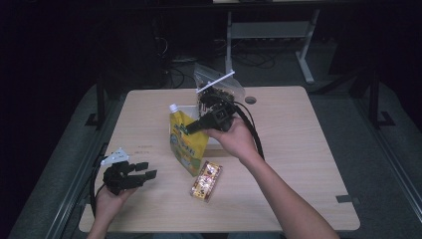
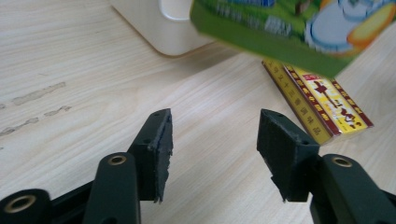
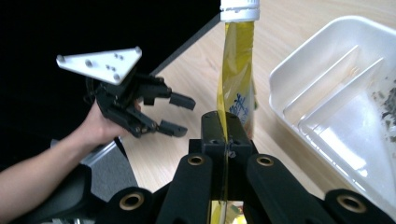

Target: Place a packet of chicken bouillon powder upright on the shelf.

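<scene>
the right gripper (image 3: 227,140) pinches the edge of a yellow spouted pouch (image 1: 188,141), its jaws pressed together on the thin side seam below the white cap (image 3: 239,9). the pouch stands upright near the middle of the table (image 1: 308,144), just in front of a white tray (image 3: 345,98). the left gripper (image 2: 214,149) hovers at the table's near left edge with jaws spread wide and nothing between them. a small snack packet (image 1: 206,181) lies flat just beside the pouch's base.
</scene>
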A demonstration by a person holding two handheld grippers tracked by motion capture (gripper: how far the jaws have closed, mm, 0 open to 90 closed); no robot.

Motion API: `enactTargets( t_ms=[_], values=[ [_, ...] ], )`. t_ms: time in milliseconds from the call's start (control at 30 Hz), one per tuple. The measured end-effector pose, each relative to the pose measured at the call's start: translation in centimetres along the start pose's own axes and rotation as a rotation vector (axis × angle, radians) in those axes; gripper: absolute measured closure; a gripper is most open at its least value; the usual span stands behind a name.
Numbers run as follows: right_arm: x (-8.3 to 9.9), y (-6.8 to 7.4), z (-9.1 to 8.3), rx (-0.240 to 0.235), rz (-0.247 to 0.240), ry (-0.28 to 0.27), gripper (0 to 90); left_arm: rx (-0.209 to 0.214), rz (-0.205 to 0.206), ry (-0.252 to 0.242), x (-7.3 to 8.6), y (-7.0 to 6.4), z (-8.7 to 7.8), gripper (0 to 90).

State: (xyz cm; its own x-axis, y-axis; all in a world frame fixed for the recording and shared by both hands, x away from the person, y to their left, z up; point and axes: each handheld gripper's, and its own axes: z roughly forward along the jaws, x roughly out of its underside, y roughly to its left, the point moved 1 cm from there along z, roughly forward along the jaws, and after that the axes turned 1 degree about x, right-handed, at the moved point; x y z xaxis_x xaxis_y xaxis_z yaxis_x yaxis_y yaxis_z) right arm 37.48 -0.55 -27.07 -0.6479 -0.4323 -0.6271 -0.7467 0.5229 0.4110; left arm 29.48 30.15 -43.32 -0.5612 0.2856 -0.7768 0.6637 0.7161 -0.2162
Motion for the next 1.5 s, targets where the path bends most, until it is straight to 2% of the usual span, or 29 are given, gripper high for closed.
enactTargets(
  t_ms=[100,133,267,433,633,800,833,933,967,1267,1500],
  values=[
    [-0.7,-0.2,-0.7,0.042,0.016,-0.041,89.8,-0.008,0.001,0.000,0.0,0.0,0.0,42.7],
    [-0.7,-0.2,-0.7,0.042,0.016,-0.041,89.8,-0.008,0.001,-0.001,0.0,0.0,0.0,42.7],
    [-1.7,-0.7,-1.1,0.068,0.064,-0.102,89.7,-0.011,0.002,-0.002,0.0,0.0,0.1,41.5],
    [-2.8,-1.2,-0.7,0.093,0.103,-0.139,89.8,-0.017,0.004,0.002,0.0,0.0,0.2,39.2],
    [-4.5,-0.8,0.5,0.171,0.113,-0.158,89.7,-0.026,0.013,0.015,0.1,0.0,0.3,37.7],
    [-5.4,-0.7,1.1,0.184,0.144,-0.184,89.7,-0.027,0.011,0.014,0.1,-0.1,0.3,37.1],
    [-5.9,-0.6,1.5,0.204,0.151,-0.188,89.7,-0.029,0.015,0.017,0.1,-0.1,0.3,36.8],
    [-6.2,-0.7,1.9,0.210,0.176,-0.203,89.8,-0.033,0.020,0.017,0.1,-0.1,0.3,36.5],
    [-6.6,-0.6,2.2,0.235,0.187,-0.213,89.8,-0.035,0.020,0.017,0.1,-0.1,0.3,36.5],
    [-7.1,-0.7,2.5,0.277,0.214,-0.237,89.7,-0.041,0.021,0.015,0.2,-0.1,0.2,35.9],
    [-7.1,-0.8,2.9,0.283,0.239,-0.250,89.7,-0.046,0.023,0.012,0.1,-0.1,0.2,35.4]
  ],
)
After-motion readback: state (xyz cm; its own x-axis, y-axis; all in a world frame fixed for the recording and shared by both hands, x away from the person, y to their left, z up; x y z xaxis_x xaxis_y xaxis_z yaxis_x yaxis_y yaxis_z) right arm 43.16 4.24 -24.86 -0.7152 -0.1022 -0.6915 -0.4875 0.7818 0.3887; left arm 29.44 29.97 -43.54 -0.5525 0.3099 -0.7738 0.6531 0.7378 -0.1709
